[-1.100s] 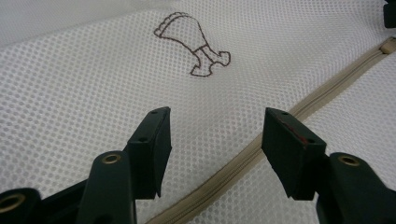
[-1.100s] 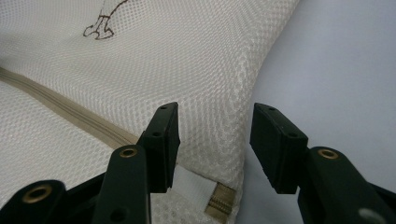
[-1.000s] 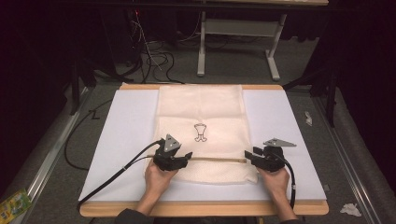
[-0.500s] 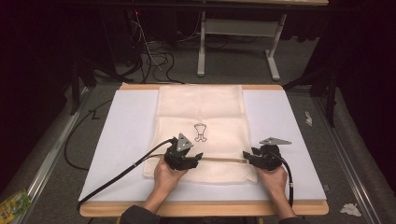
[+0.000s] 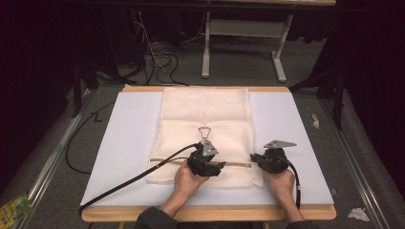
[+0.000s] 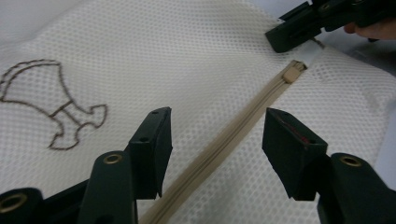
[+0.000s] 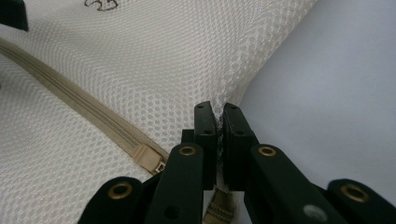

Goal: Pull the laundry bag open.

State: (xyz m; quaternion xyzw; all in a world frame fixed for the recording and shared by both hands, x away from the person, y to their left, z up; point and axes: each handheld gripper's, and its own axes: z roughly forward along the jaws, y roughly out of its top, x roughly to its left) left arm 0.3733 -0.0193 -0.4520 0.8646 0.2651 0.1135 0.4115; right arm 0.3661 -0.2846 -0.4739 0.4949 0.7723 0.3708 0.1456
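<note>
High view: a cream mesh laundry bag (image 5: 205, 133) lies flat on a white board (image 5: 286, 119), its tan zipper (image 5: 236, 164) running crosswise near the person's edge. The left gripper (image 5: 217, 168) hovers over the middle of the zipper line; the right gripper (image 5: 255, 160) sits at the bag's right edge.

Left gripper view: the jaws stand wide apart, one on each side of the zipper (image 6: 224, 140), touching nothing. The zipper slider (image 6: 293, 72) lies farther along the track, close to the right gripper (image 6: 299, 32). A printed hanger outline (image 6: 56, 107) marks the mesh to one side.

Right gripper view: the jaws have just been closing and now pinch a fold of mesh at the bag's edge (image 7: 219, 100); the slider (image 7: 149, 158) rests just beside them, outside the grip.

Risks, as a judgement. The work appears to be opening the zipper, with the right gripper anchoring the bag.
- The anchor holds only thin mesh at the hem. A hard pull on the slider could drag the fabric out of the pinch, and the bag would then bunch and slide on the smooth board.
- The slider's pull tab is small and lies flat. The left gripper, closing from above, could catch mesh with it or miss it.
- The two grippers must work close together near the slider, so they could collide.
</note>
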